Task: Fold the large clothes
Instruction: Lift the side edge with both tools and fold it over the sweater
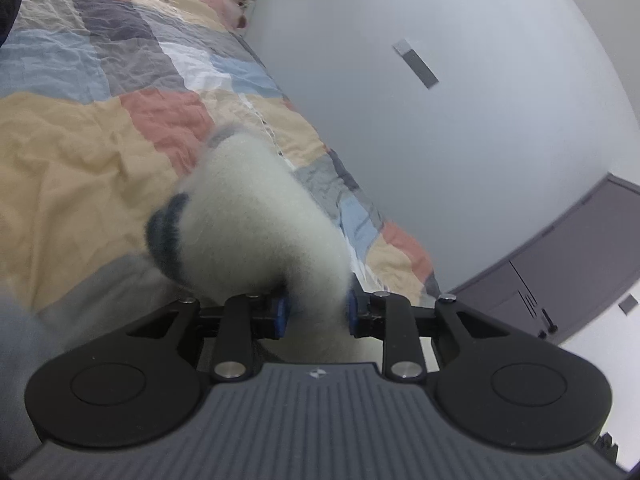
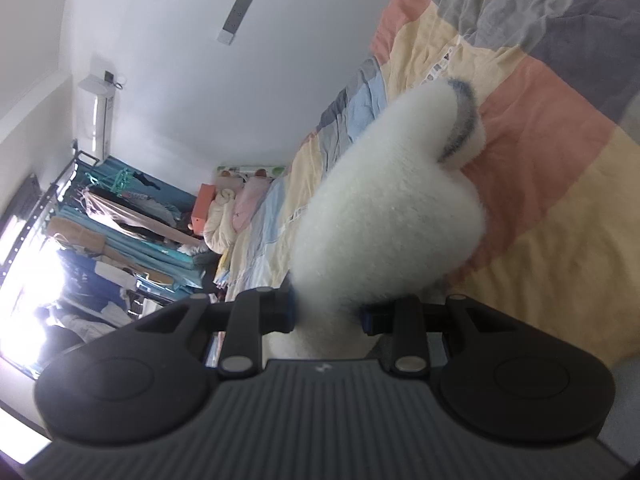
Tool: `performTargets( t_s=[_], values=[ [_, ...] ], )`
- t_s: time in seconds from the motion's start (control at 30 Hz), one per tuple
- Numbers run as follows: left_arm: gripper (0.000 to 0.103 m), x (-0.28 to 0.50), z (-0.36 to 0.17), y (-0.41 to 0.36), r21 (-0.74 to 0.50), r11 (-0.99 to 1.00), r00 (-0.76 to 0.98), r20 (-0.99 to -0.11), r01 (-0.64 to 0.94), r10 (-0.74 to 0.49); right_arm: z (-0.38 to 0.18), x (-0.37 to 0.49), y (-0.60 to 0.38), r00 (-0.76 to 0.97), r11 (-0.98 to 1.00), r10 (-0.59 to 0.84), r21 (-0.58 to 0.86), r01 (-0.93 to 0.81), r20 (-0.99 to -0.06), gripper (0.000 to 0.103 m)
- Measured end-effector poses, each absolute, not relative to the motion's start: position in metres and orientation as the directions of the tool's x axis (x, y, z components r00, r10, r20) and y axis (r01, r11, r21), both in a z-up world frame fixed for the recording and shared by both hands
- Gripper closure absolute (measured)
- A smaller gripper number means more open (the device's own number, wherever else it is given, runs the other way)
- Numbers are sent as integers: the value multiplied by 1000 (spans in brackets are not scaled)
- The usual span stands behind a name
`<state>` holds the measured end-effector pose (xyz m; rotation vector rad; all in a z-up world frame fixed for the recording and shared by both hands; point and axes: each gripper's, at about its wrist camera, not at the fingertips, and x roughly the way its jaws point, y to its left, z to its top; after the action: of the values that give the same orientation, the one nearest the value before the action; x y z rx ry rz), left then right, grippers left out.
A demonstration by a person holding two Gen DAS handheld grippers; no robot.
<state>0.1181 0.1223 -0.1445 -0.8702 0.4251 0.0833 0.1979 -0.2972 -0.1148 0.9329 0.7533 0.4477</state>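
Your left gripper (image 1: pixel 316 314) has its fingers (image 1: pixel 280 314) pinching a fold of the fluffy white garment (image 1: pixel 256 216), which bulges up from the pads toward 11 o'clock in the left wrist view, its dark blue-grey trim (image 1: pixel 168 220) showing at the 9 o'clock side of the bundle. Behind it lies the bed (image 1: pixel 80 152) with a patchwork cover of cream, salmon, blue and grey, running from 9 o'clock up to 12, and a plain white wall (image 1: pixel 440 140) fills the 1 to 3 o'clock side. Your right gripper (image 2: pixel 328 316) is likewise clamped on the same white fleece: its fingers (image 2: pixel 370 318) press into the fabric, which rises toward 1 o'clock in the right wrist view and ends in a grey-edged cuff (image 2: pixel 464 120). There the bed spreads across 1 to 4 o'clock, pillows (image 2: pixel 236 208) sit near 9 o'clock of centre, and a crowded clothes rack (image 2: pixel 120 220) stands at 9 o'clock.
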Motion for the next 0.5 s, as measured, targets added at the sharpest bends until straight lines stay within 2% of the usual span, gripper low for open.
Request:
performTargets(
  t_s=[0.27,0.33,0.43,0.5],
  values=[
    [67,111,-160,124,-752,616,899,-410,-235,-156,-139,179,-313,653,511,646,860,14,-394,68],
    [64,113,-157,127,-774,594,911,-380,-218,-160,-133,181,-314,666,475,662,880,-18,-344,65],
    [63,122,-148,133,-795,573,927,-342,-197,-156,-124,189,-316,684,392,694,915,-94,-227,56],
    [63,134,-147,139,-807,558,929,-333,-194,-159,-117,202,-314,677,387,705,915,-115,-213,55]
  ],
)
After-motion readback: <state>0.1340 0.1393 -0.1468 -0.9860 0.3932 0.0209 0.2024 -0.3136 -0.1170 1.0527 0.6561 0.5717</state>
